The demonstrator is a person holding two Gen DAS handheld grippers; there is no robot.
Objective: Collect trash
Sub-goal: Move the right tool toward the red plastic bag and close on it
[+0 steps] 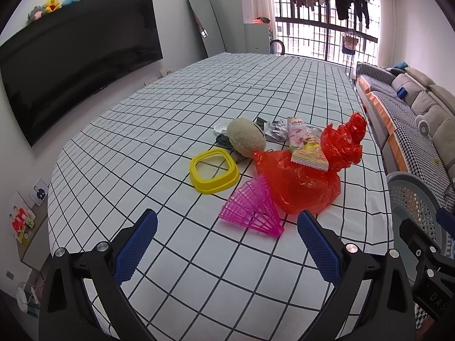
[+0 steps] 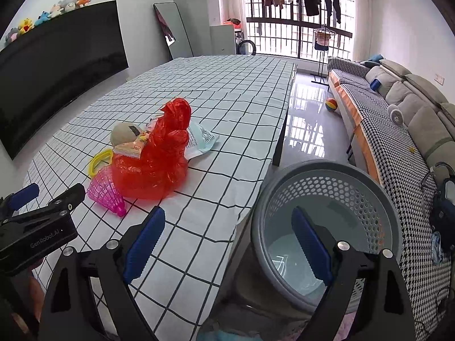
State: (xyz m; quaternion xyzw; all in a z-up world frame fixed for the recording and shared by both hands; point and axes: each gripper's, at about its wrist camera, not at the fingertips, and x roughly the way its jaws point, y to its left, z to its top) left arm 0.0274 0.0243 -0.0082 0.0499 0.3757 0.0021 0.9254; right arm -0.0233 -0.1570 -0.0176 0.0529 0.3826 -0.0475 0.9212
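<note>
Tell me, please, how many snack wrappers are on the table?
3: a pink-and-yellow wrapper lying on the red bag, a crumpled silver wrapper behind it, and a pale blue wrapper beside the bag. More may be hidden.

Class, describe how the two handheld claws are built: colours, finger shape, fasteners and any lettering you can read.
Both the left claw and the right claw have black angular frames with silver round bolts and two blue ribbed finger pads with saw-toothed edges. Seen from the right wrist camera, the left claw's black body carries pale "GenRobot.AI" lettering.

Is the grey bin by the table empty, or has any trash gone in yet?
Seemingly empty: the right wrist view looks into the perforated grey bin and shows only bare, pale floor, partly hidden by the right tool.
</note>
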